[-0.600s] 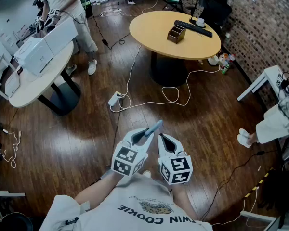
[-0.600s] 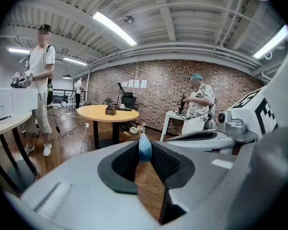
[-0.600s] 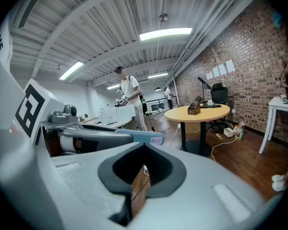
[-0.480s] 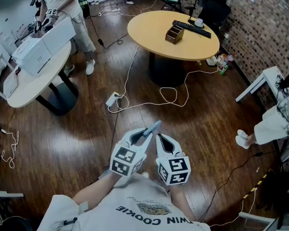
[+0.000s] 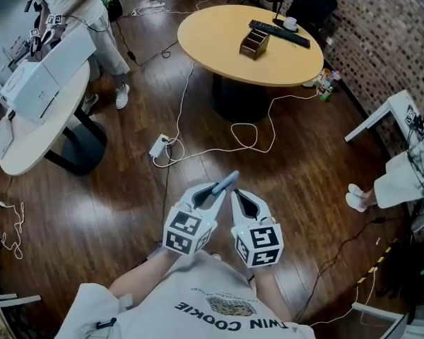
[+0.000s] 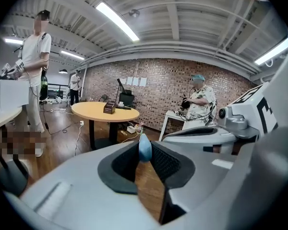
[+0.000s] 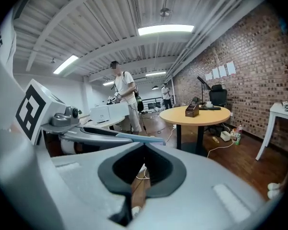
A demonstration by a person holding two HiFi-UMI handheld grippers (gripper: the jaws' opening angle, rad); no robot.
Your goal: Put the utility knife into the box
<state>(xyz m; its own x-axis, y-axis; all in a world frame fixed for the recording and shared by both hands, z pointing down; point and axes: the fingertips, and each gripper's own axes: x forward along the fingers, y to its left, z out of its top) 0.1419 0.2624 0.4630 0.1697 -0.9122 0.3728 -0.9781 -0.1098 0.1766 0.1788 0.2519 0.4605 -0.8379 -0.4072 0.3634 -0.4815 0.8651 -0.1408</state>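
Left hand-held gripper (image 5: 212,191) clamped on the utility knife (image 5: 225,184); right hand-held gripper (image 5: 236,198) just beside it, jaws together and empty. We see both held low in front of the person, above the wooden floor (image 5: 92,210). The box (image 5: 254,44) stands near the middle of the round worktop (image 5: 212,30), well apart from the knife.

Hazards, as we judge them:
- The pads hold only 1 end of the knife and most of its length projects past the jaws, so a jolt on the way to the worktop could swing it in the grip or work it loose.
- Cables (image 5: 251,136) and a power strip (image 5: 160,145) lie on the floor between the person and the worktop, and a foot could catch on them.
- The box looks small next to the knife, so a skewed entry could tip or push it. A dark flat object (image 5: 279,34) lies just beside the box, toward the far edge, and could be knocked.

Orientation: in the head view the knife's long axis runs up and to the right from the left jaws. The free end points away from the person, roughly toward the round worktop, and crosses just ahead of the right jaw tips. In the left gripper view we see it nearly end-on, so the axis lies close to the line of the jaws.
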